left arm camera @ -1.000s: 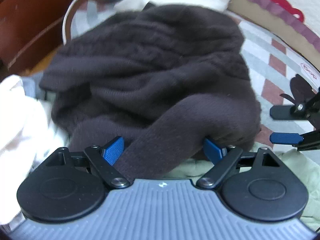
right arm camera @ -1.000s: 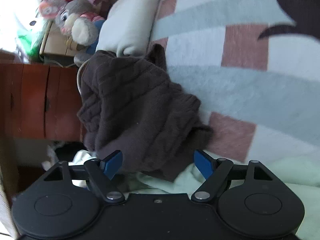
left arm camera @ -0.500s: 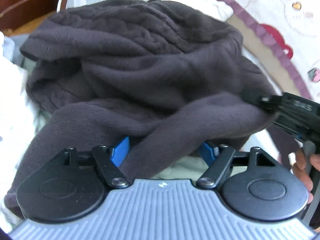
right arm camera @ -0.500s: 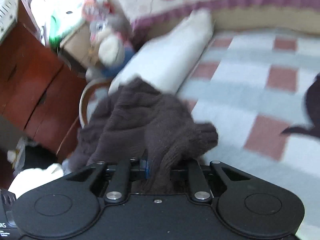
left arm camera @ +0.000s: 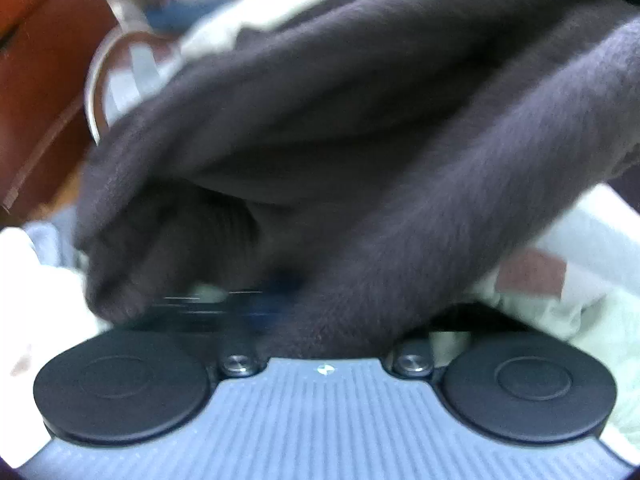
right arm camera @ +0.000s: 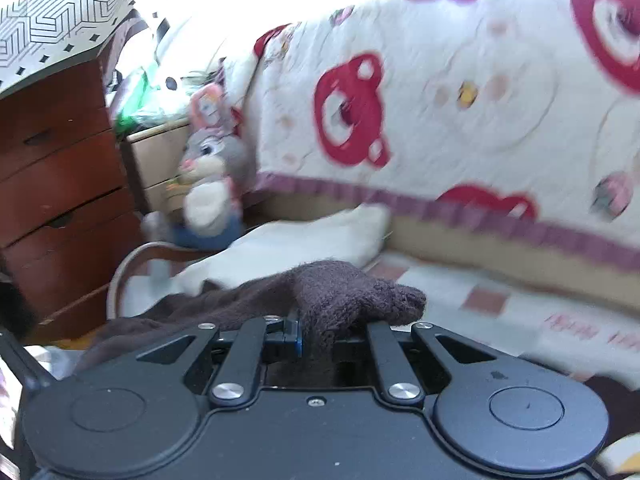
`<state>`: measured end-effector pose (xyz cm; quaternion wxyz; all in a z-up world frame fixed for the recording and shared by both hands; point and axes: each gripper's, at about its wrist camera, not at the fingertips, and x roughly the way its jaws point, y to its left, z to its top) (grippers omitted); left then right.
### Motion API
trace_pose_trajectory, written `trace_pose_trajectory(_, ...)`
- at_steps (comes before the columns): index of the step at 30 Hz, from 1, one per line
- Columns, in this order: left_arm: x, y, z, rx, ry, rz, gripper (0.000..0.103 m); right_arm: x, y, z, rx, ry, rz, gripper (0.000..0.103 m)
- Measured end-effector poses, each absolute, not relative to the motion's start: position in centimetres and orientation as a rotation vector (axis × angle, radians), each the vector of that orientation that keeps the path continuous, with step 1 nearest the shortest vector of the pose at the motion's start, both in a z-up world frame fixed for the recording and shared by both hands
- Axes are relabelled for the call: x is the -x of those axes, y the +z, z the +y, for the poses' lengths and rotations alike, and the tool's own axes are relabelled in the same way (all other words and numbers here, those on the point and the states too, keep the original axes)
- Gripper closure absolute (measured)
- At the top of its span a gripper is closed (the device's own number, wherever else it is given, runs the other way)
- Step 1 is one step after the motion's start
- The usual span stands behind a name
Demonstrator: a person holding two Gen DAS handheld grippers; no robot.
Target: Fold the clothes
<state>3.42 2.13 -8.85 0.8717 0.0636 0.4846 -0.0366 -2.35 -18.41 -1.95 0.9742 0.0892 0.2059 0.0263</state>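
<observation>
- Left wrist view: the dark sweater (left arm camera: 360,128) fills nearly everything ahead of the left gripper (left arm camera: 288,300) and drapes right over it. The picture is badly smeared there, so I cannot tell whether the fingers are wide, narrow or gripping the knit. A thick fold, perhaps a sleeve, runs from between the fingers up toward the right. Pale clothes (left arm camera: 560,304) lie to the right of the fingers, a white garment (left arm camera: 28,264) to the left.
- Right wrist view: the right gripper (right arm camera: 316,332) has its fingers (right arm camera: 294,334) drawn close together, pinching a bunched edge of the sweater (right arm camera: 344,292). The rest trails off left and down from the fingers. Beyond them are the bed (right arm camera: 500,304), a pillow (right arm camera: 304,240), a plush rabbit (right arm camera: 212,184) and drawers (right arm camera: 60,184) far left.
- Risk, as I judge it: the right pinch holds only a small wad of loose knit, so a hard pull could let it slip out or stretch it. If the left has no real hold, the sweater would hang from one point, twist, and drag the pale clothes along.
</observation>
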Motion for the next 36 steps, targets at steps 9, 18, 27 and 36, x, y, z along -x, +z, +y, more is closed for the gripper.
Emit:
trace_pose_trajectory(9, -1.1, 2.6, -2.3, -0.076, -0.195, 0.671, 0.096, 6.2, 6.8, -23.6, -0.118, -0.078, 0.22, 0.094)
trace_pose_trajectory(18, 3.4, 11.1, -12.0, 0.017, -0.64, 0.535, 0.096, 16.8, 9.6, -33.9, -0.088, -0.297, 0.162, 0.093)
trace_pose_trajectory(27, 9.3, -3.5, -23.2, -0.179, -0.943, 1.015, 0.082, 29.7, -5.4, -45.3, -0.072, -0.53, 0.624, 0.091)
trace_pose_trajectory(36, 7.9, -5.9, -21.0, -0.209, -0.865, 1.14, 0.067, 33.4, -12.1, -46.0, -0.118, -0.566, 0.72, 0.088)
